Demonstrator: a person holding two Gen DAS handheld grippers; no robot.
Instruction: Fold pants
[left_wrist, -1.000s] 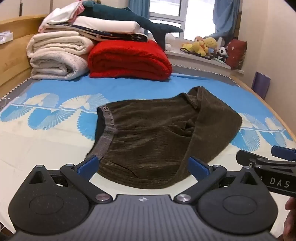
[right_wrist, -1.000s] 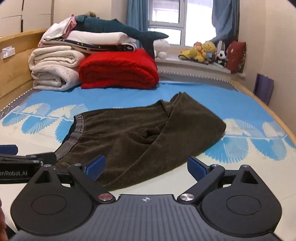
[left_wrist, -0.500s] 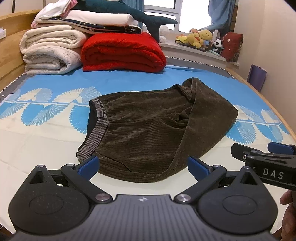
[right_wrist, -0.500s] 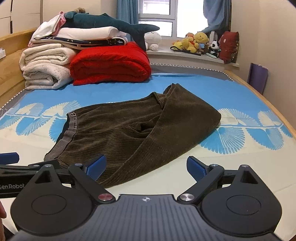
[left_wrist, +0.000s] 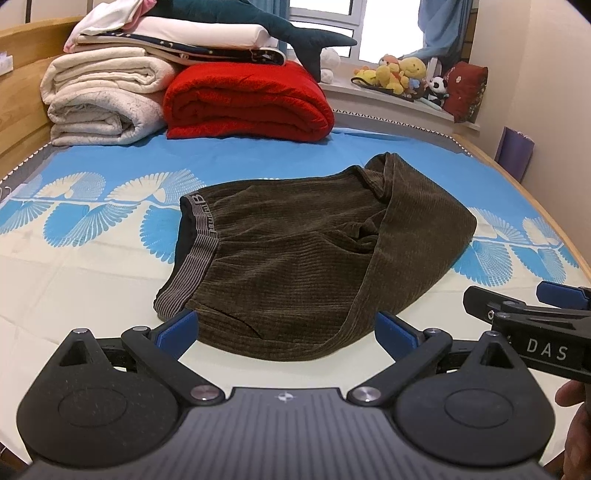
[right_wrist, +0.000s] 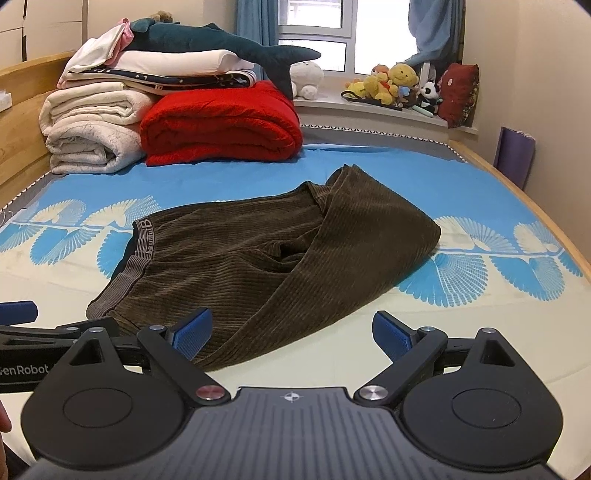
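Note:
Dark olive corduroy pants (left_wrist: 295, 258) lie folded on the bed, grey waistband (left_wrist: 199, 243) at the left, legs doubled over on the right. They also show in the right wrist view (right_wrist: 280, 258). My left gripper (left_wrist: 286, 330) is open and empty, just short of the pants' near edge. My right gripper (right_wrist: 291, 334) is open and empty, near the pants' front right edge. The right gripper shows at the right of the left wrist view (left_wrist: 528, 310); the left gripper shows at the left of the right wrist view (right_wrist: 22, 325).
The bed sheet (left_wrist: 92, 266) is blue and cream with fan patterns. Folded white blankets (left_wrist: 99, 99), a red blanket (left_wrist: 247, 103) and a plush shark (left_wrist: 258, 22) are stacked at the head. Soft toys (left_wrist: 402, 74) sit on the window sill. A wooden bed rim (right_wrist: 517, 192) runs along the right.
Both grippers have drawn back a little and risen, staying open; the pants lie as before.

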